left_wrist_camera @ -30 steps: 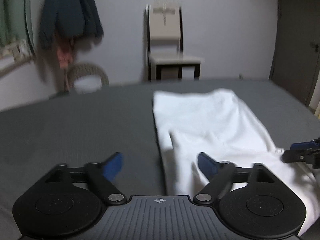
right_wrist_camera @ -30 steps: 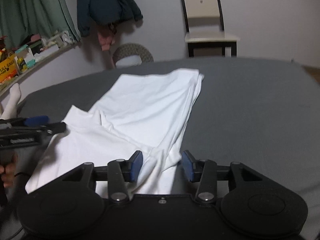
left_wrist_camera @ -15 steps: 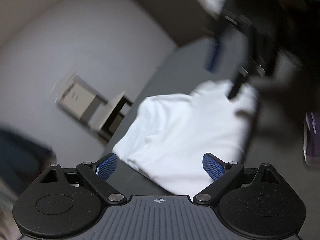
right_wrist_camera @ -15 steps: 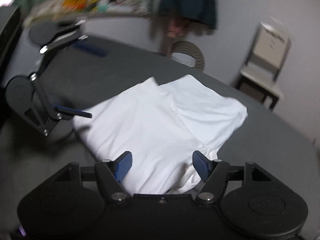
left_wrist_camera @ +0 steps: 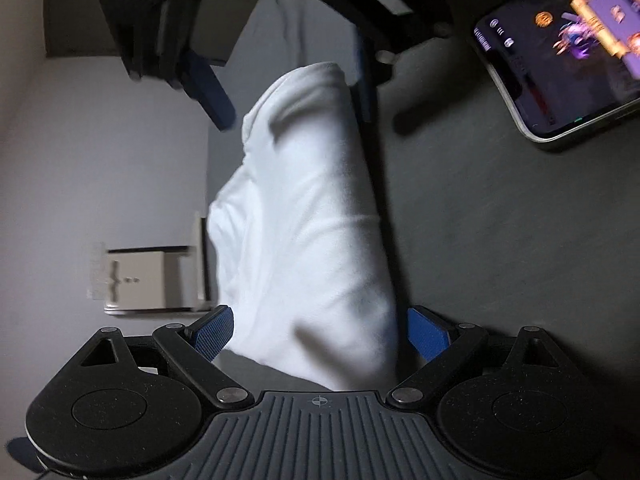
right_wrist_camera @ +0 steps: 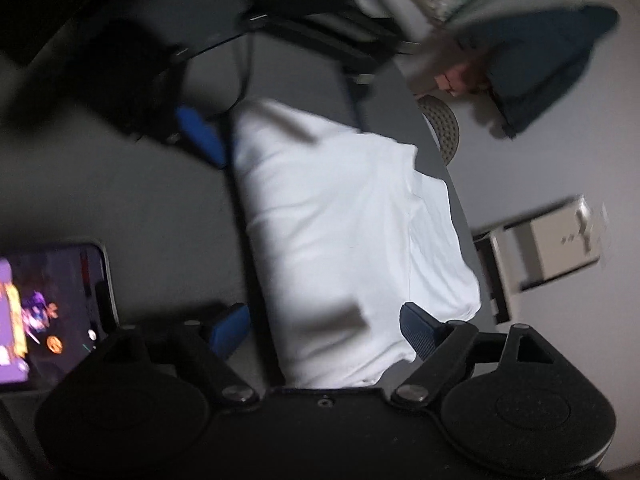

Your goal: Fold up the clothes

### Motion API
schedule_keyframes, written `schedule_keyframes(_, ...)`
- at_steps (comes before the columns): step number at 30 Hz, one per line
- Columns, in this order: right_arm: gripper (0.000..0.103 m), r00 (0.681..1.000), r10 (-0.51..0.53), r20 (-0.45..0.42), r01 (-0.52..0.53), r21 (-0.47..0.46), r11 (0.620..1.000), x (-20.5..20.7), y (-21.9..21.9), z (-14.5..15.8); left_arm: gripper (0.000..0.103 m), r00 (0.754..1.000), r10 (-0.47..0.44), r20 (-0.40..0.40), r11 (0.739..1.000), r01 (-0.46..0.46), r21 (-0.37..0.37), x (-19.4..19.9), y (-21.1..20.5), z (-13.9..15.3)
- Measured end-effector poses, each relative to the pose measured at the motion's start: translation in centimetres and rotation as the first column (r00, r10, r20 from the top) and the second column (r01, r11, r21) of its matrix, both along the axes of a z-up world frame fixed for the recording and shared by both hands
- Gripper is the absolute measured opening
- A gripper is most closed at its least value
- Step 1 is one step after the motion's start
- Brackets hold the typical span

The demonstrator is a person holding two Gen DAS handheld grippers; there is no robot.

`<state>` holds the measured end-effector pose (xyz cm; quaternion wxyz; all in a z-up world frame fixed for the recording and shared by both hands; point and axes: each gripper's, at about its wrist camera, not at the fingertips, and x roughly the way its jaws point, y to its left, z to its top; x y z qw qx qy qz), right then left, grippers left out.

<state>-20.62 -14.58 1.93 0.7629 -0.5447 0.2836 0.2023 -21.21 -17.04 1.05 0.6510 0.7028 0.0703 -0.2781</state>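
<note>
- Room: pale grey wall (left_wrist_camera: 100,168) behind the table. Both views are rolled roughly sideways and motion-blurred.
- Dark grey cloth-covered tabletop (left_wrist_camera: 500,240) fills most of each view; its far edge runs against the wall.
- Dark brown door or panel (left_wrist_camera: 76,12) on the wall, seen in the left wrist view.
- Dark blue garment hanging on the wall (right_wrist_camera: 548,64), something pinkish beside it, too blurred to tell what.
- Beige chair with dark frame (left_wrist_camera: 148,276) stands against the wall beyond the far edge of the tabletop; also in the right view (right_wrist_camera: 548,248).
- White folded cloth garment (left_wrist_camera: 312,220) lies on the tabletop close to its far edge, bunched into a long strip running from one gripper to the other (right_wrist_camera: 344,240).
- Round woven grey item (right_wrist_camera: 442,128) just past the table edge, partly hidden.
- Smartphone with lit purple game screen (left_wrist_camera: 572,40) lies flat on the tabletop, apart from the garment on the near side (right_wrist_camera: 48,312).
- Left gripper (left_wrist_camera: 320,336): blue-padded jaws wide apart, one end of the garment between them, pads not closed on it.
- Right gripper (right_wrist_camera: 326,330): jaws wide apart, the garment's other end between them, no clamp visible.
</note>
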Motion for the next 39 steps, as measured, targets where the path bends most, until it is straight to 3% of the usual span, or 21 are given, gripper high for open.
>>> schedule_keyframes(2, 0.082, 0.999, 0.025, 0.030, -0.023, -0.080, 0.997, -0.1, 0.5, -1.3, 0.093, 1.000, 0.002, 0.023, 1.000, -0.002, 0.006, 0.1, -0.3, -0.3)
schedule_keyframes(4, 0.084, 0.996, 0.061, 0.071, -0.050, -0.143, 0.988, -0.3, 0.9, -2.4, 0.103, 0.999, 0.007, 0.041, 1.000, -0.007, 0.001, 0.1, -0.4, -0.4)
schedule_keyframes(7, 0.092, 0.988, 0.083, 0.129, -0.057, -0.193, 0.980, -0.3, 1.3, -3.5, 0.103, 0.998, 0.030, 0.049, 0.999, -0.029, -0.024, 0.5, -0.7, -0.2)
schedule_keyframes(10, 0.100, 0.983, 0.075, 0.169, -0.040, -0.206, 0.978, 0.2, 1.5, -3.8, 0.103, 0.997, 0.042, 0.060, 0.998, -0.040, -0.041, 0.7, -1.0, -0.2)
schedule_keyframes(15, 0.100, 0.976, 0.032, 0.213, 0.026, -0.262, 0.965, 1.4, 0.4, -4.2, 0.103, 0.996, 0.051, 0.068, 0.996, -0.045, -0.075, 0.8, -1.0, 0.0)
schedule_keyframes(23, 0.097, 0.951, 0.179, 0.252, -0.091, -0.324, 0.941, 1.0, 0.0, -5.2, 0.102, 0.996, -0.015, 0.083, 0.998, 0.020, -0.063, 0.0, -1.5, -0.2)
schedule_keyframes(27, 0.096, 0.942, 0.162, 0.293, -0.071, -0.298, 0.952, 1.9, -0.4, -5.1, 0.102, 0.994, -0.021, 0.104, 0.997, 0.029, -0.075, 0.2, -1.6, -0.1)
schedule_keyframes(29, 0.080, 0.943, 0.158, 0.292, -0.066, -0.300, 0.952, 2.0, -0.5, -5.2, 0.099, 0.993, -0.019, 0.118, 0.996, 0.030, -0.086, -0.2, -1.6, 0.1)
schedule_keyframes(32, 0.059, 0.956, 0.148, 0.255, -0.069, -0.295, 0.953, 2.0, -0.5, -5.6, 0.083, 0.998, -0.003, 0.057, 0.995, 0.009, -0.097, -0.6, -1.4, 0.3)
schedule_keyframes(34, 0.049, 0.962, 0.145, 0.231, -0.074, -0.292, 0.954, 2.1, -0.5, -5.8, 0.063, 1.000, -0.008, 0.014, 0.997, 0.009, -0.079, -0.8, -1.5, 0.2)
schedule_keyframes(35, 0.047, 0.966, 0.141, 0.218, -0.075, -0.286, 0.955, 2.1, -0.5, -5.8, 0.059, 1.000, -0.014, -0.001, 0.998, 0.014, -0.069, -1.0, -1.5, 0.1)
schedule_keyframes(37, 0.043, 0.970, 0.134, 0.202, -0.077, -0.267, 0.961, 2.2, -0.8, -5.6, 0.041, 0.999, -0.016, -0.036, 0.998, 0.013, -0.066, -1.4, -1.6, 0.0)
schedule_keyframes(39, 0.036, 0.975, 0.131, 0.178, -0.085, -0.246, 0.965, 2.3, -1.0, -5.3, 0.034, 0.998, -0.019, -0.053, 0.997, 0.015, -0.077, -1.8, -1.5, 0.0)
